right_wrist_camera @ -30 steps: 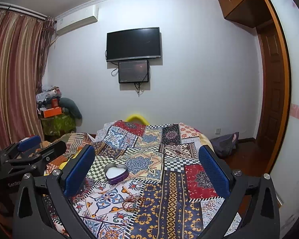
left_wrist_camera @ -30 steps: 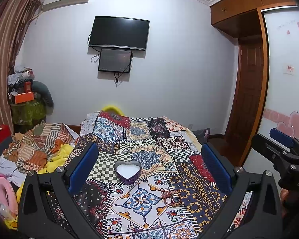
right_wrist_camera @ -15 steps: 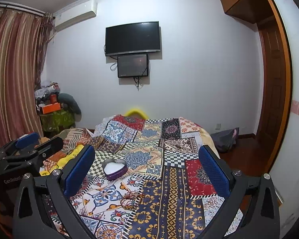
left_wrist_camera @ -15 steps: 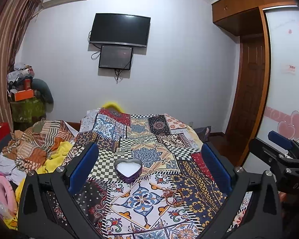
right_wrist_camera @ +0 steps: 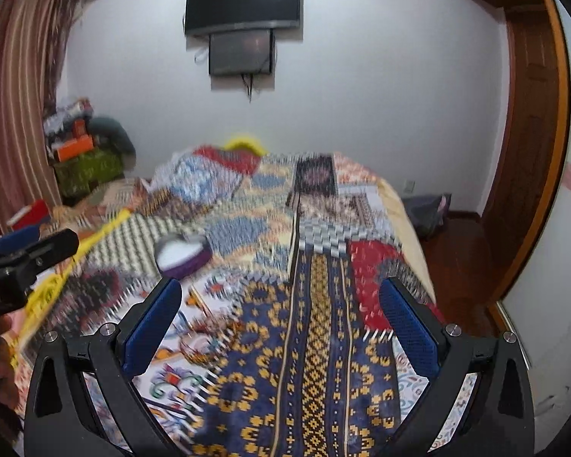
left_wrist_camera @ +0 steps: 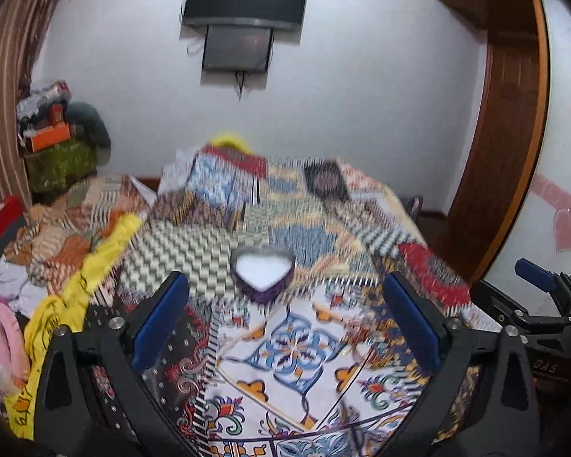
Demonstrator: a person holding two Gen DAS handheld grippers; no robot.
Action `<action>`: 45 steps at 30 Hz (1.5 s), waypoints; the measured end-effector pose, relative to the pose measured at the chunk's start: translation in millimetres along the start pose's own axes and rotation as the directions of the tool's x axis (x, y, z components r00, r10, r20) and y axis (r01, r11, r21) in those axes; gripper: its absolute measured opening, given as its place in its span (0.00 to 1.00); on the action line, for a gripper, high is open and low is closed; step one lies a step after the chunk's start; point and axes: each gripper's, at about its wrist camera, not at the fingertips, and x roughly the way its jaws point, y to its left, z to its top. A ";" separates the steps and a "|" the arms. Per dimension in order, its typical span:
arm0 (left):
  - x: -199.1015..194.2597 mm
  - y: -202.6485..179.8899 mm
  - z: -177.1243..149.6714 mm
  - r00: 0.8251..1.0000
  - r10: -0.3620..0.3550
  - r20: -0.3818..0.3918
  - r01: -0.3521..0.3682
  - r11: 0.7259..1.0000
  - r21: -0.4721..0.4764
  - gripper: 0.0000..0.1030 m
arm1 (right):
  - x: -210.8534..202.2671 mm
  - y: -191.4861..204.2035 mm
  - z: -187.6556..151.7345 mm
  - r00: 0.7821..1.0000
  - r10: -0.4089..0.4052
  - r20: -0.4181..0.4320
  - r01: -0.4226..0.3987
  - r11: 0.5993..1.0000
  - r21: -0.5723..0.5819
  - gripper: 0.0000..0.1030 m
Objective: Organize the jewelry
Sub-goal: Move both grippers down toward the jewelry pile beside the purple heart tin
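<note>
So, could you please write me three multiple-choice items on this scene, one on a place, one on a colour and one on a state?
1. Where does the heart-shaped box sit?
A. On the patchwork bedspread
B. On the floor by the door
C. Inside the left gripper

2. What colour is the outer wall of the box?
A. Red
B. Purple
C. Green

3. How do both grippers stand?
A. Both shut on jewellery
B. Left open, right shut
C. Both open and empty

Answers:
1 A: the box rests on the bedspread, beyond the left gripper's fingertips in the left wrist view.
2 B: its wall shows purple around a white inside in both views, though blurred.
3 C: the blue pads of the left gripper and of the right gripper stand wide apart with nothing between them.
</note>
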 end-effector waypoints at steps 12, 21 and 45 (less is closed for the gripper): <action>70.8 1.5 -38.9 0.966 -0.049 -0.255 0.058 0.998 0.029 0.63 | 45.4 -1.3 -21.2 0.977 0.111 -0.182 -0.118 0.993 -0.028 0.53; 93.0 -13.8 -47.3 0.935 -0.108 -0.336 0.143 0.987 0.079 0.40 | 65.4 4.3 -24.8 0.951 0.184 -0.248 -0.202 0.978 -0.050 0.33; 126.1 -42.6 -55.8 0.875 -0.236 -0.422 0.308 0.945 0.109 0.29 | 92.3 6.4 -20.9 0.903 0.257 -0.344 -0.300 0.951 -0.078 0.24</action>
